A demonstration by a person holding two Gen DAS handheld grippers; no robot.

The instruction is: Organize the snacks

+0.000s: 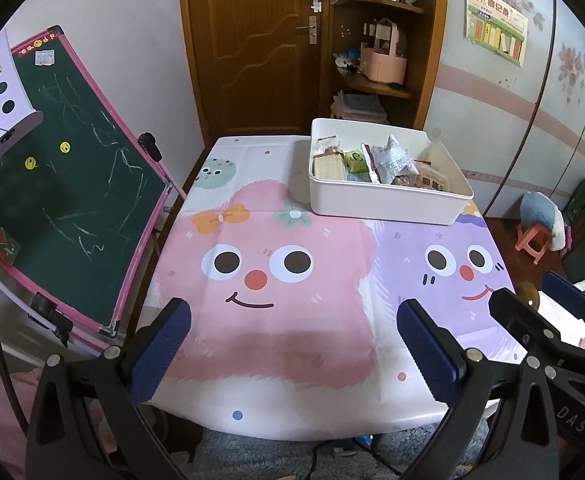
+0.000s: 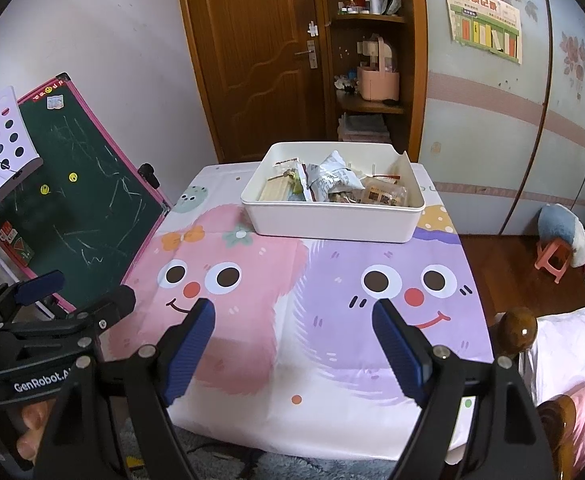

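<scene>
Both tools empty, jaws spread wide: left gripper point(image 1: 292, 344) and right gripper point(image 2: 294, 340) hover over the near edge of the cartoon tablecloth point(image 1: 284, 320). White bin point(image 2: 332, 222) sits at the table's far side, 12 o'clock from right gripper, snack packets point(image 2: 332, 184) piled inside. Chalkboard point(image 1: 72, 176) at 9 o'clock.

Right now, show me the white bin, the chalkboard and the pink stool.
white bin point(image 2: 332, 224): right wrist view, on its front wall.
chalkboard point(image 1: 76, 184): left wrist view, on the green writing surface.
pink stool point(image 2: 552, 258): right wrist view, on its seat.
</scene>
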